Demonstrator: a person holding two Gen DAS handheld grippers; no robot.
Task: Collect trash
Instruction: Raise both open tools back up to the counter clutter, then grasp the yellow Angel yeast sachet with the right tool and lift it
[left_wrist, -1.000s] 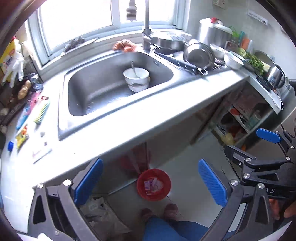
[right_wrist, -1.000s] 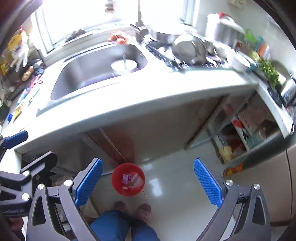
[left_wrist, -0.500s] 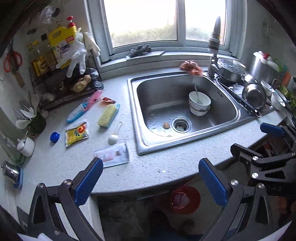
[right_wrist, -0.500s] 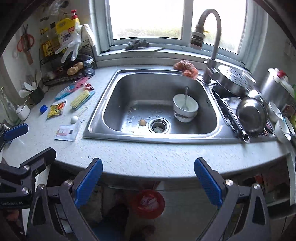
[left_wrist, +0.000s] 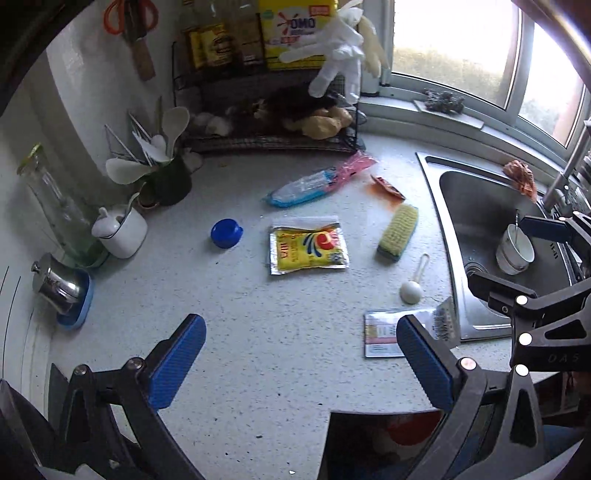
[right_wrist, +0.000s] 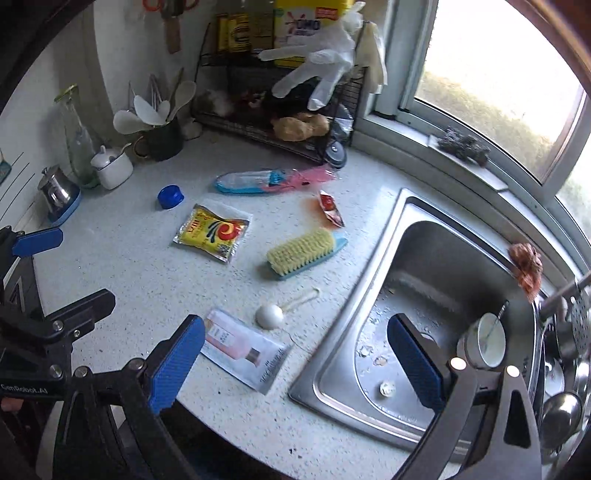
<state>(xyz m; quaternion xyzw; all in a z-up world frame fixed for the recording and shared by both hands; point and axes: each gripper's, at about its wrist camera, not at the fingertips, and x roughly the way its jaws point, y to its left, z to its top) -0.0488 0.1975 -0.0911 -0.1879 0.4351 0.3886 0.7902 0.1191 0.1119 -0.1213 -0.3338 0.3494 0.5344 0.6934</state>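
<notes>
Left gripper (left_wrist: 301, 367) is hanging wide open, empty; yellow sachet (left_wrist: 308, 249) is lying ahead between its fingers. Right gripper (right_wrist: 295, 363) is gaping empty; pink-label packet (right_wrist: 245, 350) is lying just beneath. Flat wrappers risk slipping from pads.

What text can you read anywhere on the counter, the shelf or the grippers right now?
"OMO": on the yellow detergent box on the wire rack.
"CenRobot.AI": on the left gripper body, right wrist view.
"DAS", partly hidden: on the right gripper body, left wrist view.
Yellow sachet: print blurred, unreadable.
White-pink packet: print too small.
Red sachet: nothing legible.
</notes>
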